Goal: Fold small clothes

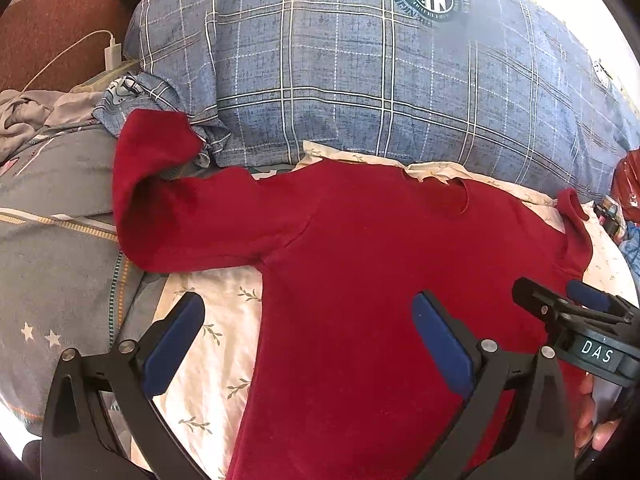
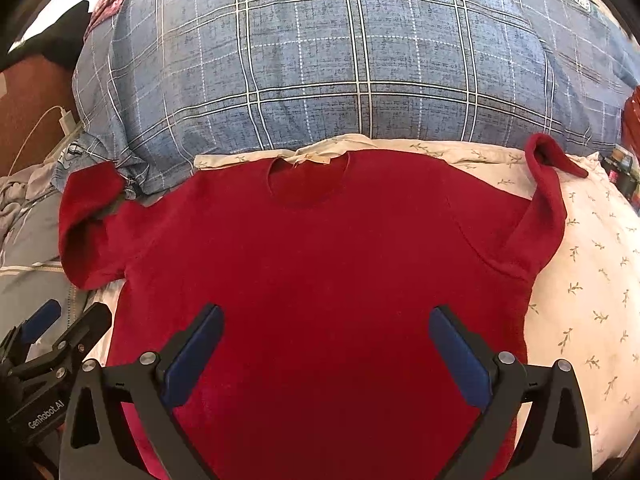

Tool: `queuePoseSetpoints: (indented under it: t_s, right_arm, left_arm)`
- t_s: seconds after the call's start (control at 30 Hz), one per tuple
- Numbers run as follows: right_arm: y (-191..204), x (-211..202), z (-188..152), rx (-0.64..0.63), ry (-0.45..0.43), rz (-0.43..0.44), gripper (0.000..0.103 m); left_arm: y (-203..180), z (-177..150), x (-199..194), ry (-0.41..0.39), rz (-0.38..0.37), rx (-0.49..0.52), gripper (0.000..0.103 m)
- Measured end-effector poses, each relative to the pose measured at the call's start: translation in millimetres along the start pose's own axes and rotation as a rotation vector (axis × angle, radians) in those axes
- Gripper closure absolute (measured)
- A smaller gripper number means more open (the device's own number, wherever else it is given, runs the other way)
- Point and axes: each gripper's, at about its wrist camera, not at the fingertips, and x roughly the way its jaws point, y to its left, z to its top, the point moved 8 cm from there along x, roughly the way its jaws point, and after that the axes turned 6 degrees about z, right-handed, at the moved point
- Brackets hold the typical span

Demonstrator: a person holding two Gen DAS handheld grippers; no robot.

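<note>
While both hand-held grippers are hovering over the bed, a red long-sleeved top [image 2: 320,264] is lying flat, front up, on a cream leaf-print sheet [image 2: 592,280], neckline pointing toward a big blue plaid pillow [image 2: 340,72] at the far edge. Left hand-held gripper [image 1: 308,340] is sitting with jaws spread wide, empty, straddling the top's left side edge: one finger over the sheet, the other over red fabric. Right hand-held gripper [image 2: 326,356] is likewise spread wide, holding nothing, both blue pads [image 2: 460,360] hanging above the lower middle of the top; contact with the cloth is not clear. Left sleeve [image 1: 168,200] is stretching out sideways off the sheet, its cuff end bending up against the pillow's corner and over a grey star-print blanket [image 1: 52,264]. Right sleeve [image 2: 544,208] is folding back on itself, cuff standing up near the pillow. White charger with cable [image 1: 112,50] is lying beyond the blanket, beside crumpled grey cloth [image 1: 28,116]. Fingers of the person's hand [image 1: 592,420] are showing under the right gripper's body.
</note>
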Motion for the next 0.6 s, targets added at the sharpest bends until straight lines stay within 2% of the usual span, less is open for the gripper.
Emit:
queuePoseSetpoints:
  t_s: [0.6]
  right_arm:
    - [3.7, 14.9, -5.0, -0.006, 0.029, 0.007, 0.001]
  left_arm:
    - [4.0, -2.8, 11.9, 0.021, 0.010, -0.005, 0.000]
